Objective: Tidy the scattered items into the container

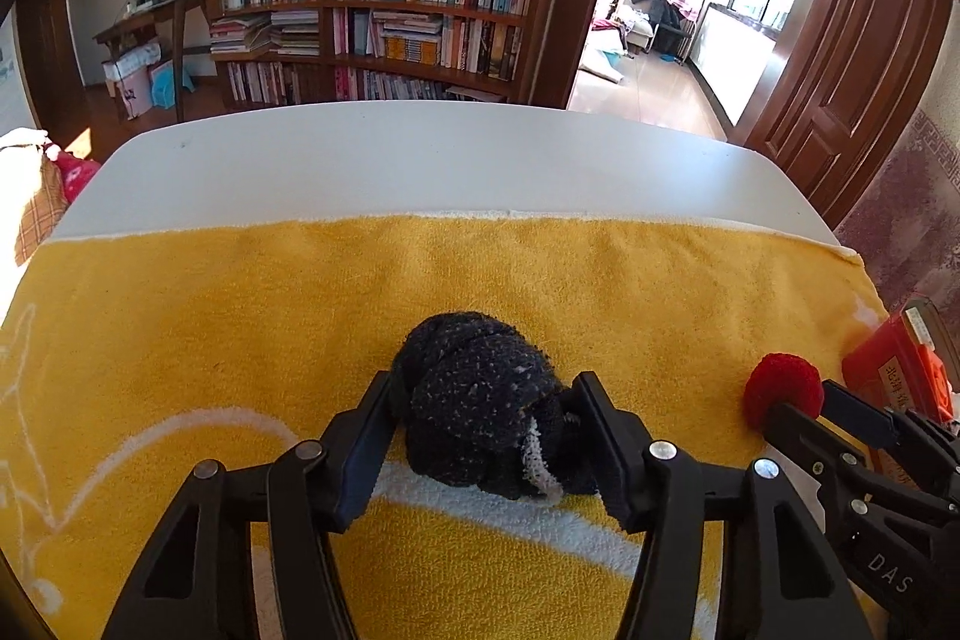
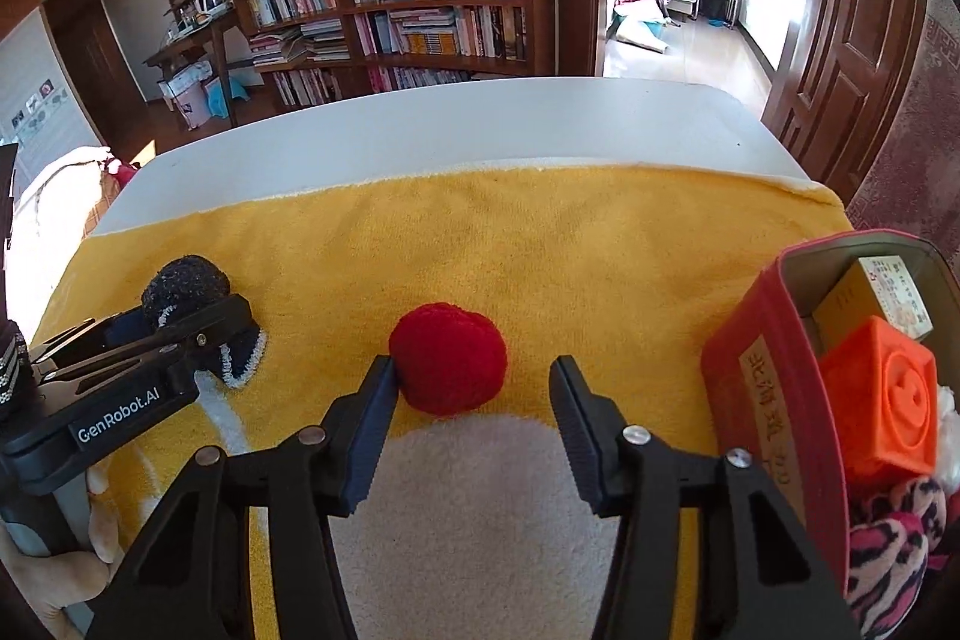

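A black speckled sock ball (image 1: pixel 474 400) lies on the yellow towel (image 1: pixel 240 316), and the pads of my left gripper (image 1: pixel 480 388) press it from both sides. From the right wrist view the same left gripper (image 2: pixel 180 334) shows at the left, closed around the black sock ball (image 2: pixel 183 283). A red knitted ball (image 2: pixel 447 358) rests just ahead of my right gripper (image 2: pixel 474 370). Its left finger touches the ball and its right finger stands clear, so the jaws are open. The red tin container (image 2: pixel 756 376) stands at the right.
The tin holds an orange cube (image 2: pixel 882 400), a small cardboard box (image 2: pixel 870 304) and a pink patterned sock (image 2: pixel 894 550). The towel covers the near part of a white table (image 2: pixel 420 130). Bookshelves and a doorway lie beyond. A hand (image 2: pixel 54 580) holds the left gripper's handle.
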